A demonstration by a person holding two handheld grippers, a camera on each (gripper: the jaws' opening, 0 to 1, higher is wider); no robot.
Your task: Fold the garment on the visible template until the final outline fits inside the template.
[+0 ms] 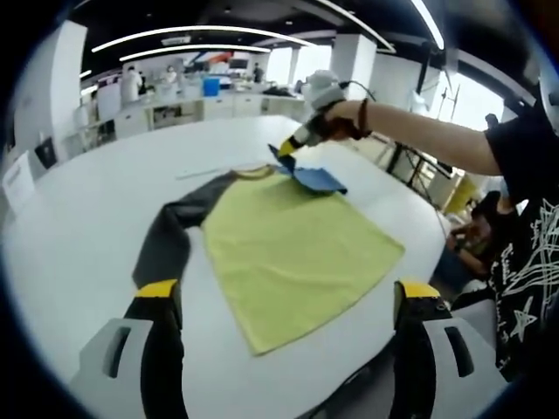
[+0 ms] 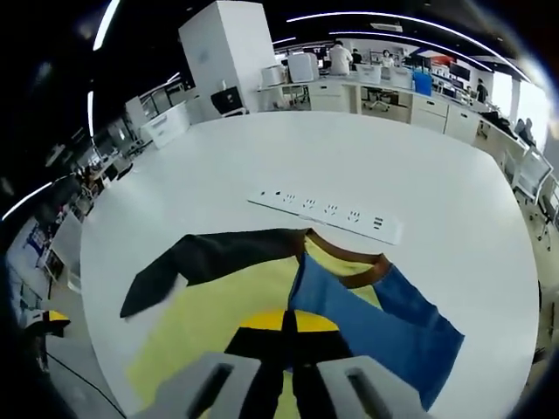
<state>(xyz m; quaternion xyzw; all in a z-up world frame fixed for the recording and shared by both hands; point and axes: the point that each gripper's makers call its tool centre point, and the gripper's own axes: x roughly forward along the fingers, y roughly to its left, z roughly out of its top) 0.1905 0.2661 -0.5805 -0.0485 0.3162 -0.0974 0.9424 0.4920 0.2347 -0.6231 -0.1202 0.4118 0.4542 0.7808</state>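
R tongs (image 2: pixel 289 336) pinched shut on blue sleeve (image 2: pixel 384 327) over yellow shirt (image 1: pixel 293 249); L tongs (image 1: pixel 288 301) wide open, empty, above white worktop (image 1: pixel 79 244).

A large white round table (image 2: pixel 419 166) carries a long white power strip (image 2: pixel 327 214) lying flat toward its far side. Beyond the table stand white cabinets and counters (image 2: pixel 384 92), a tall white pillar (image 2: pixel 231 44), and a blue bin (image 1: pixel 210 86). People (image 2: pixel 336 57) in white stand far off. Bright strip lights (image 1: pixel 201 37) curve across the dark ceiling.
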